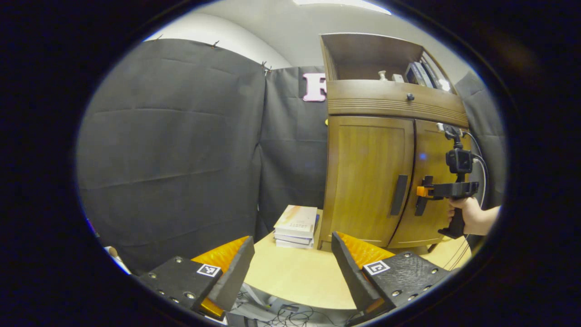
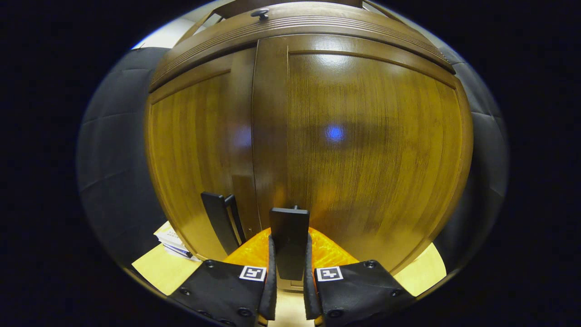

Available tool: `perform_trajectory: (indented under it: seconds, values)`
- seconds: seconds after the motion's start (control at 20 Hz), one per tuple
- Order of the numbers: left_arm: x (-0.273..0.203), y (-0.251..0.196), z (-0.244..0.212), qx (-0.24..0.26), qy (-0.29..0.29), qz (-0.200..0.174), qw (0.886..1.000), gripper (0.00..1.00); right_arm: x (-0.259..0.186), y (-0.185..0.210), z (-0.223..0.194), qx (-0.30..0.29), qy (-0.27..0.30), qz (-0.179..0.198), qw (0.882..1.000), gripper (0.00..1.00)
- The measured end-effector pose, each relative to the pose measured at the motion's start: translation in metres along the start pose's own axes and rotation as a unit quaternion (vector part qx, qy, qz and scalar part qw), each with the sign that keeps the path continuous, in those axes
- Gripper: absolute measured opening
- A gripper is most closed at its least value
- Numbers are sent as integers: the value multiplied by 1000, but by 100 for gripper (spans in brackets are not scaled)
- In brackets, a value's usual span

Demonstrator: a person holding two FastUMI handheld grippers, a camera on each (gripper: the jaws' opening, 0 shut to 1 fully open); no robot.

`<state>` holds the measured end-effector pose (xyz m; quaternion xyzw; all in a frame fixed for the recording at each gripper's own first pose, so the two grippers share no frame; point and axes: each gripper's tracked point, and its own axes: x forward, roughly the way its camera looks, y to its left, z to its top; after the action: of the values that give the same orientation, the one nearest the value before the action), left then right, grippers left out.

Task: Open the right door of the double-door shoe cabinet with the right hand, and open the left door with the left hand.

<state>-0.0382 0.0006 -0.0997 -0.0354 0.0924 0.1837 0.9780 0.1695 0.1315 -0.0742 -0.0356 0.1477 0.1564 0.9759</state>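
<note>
Here your right hand-held gripper (image 2: 289, 277) was clamped on the right door's handle (image 2: 289, 240), both doors closed on the shoe cabinet (image 1: 372, 181) at the desk's (image 1: 295, 272) far right; your left hand-held gripper (image 1: 290, 268) stood wide open, holding nothing.

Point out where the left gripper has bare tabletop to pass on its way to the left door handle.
Bare table lies ahead of the left gripper, bordered by the stack of books at the back and the cabinet foot on the right. It is crowded at the door seam: the right gripper grips the right door handle, close beside the left door handle.
</note>
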Motion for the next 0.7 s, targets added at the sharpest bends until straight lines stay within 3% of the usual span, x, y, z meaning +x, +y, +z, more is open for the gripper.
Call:
perform_trajectory:
  seconds: [0.15, 0.25, 0.3, 0.7]
  values:
    - [-3, 1, 2, -3, -6, -19, 1000, 95, 0, -1, -1, 0, -3, 5, 1000, 25]
    - [-6, 1, 5, -8, -8, -32, 999, 95, 0, -1, -2, -1, -3, 7, 1000, 25]
    - [-6, 1, 6, -9, -9, -39, 999, 100, 0, -1, -3, -1, -4, 9, 1000, 25]
    - [-11, -6, 13, -15, -20, -108, 994, 100, -1, -2, -2, 1, -9, 22, 1000, 25]
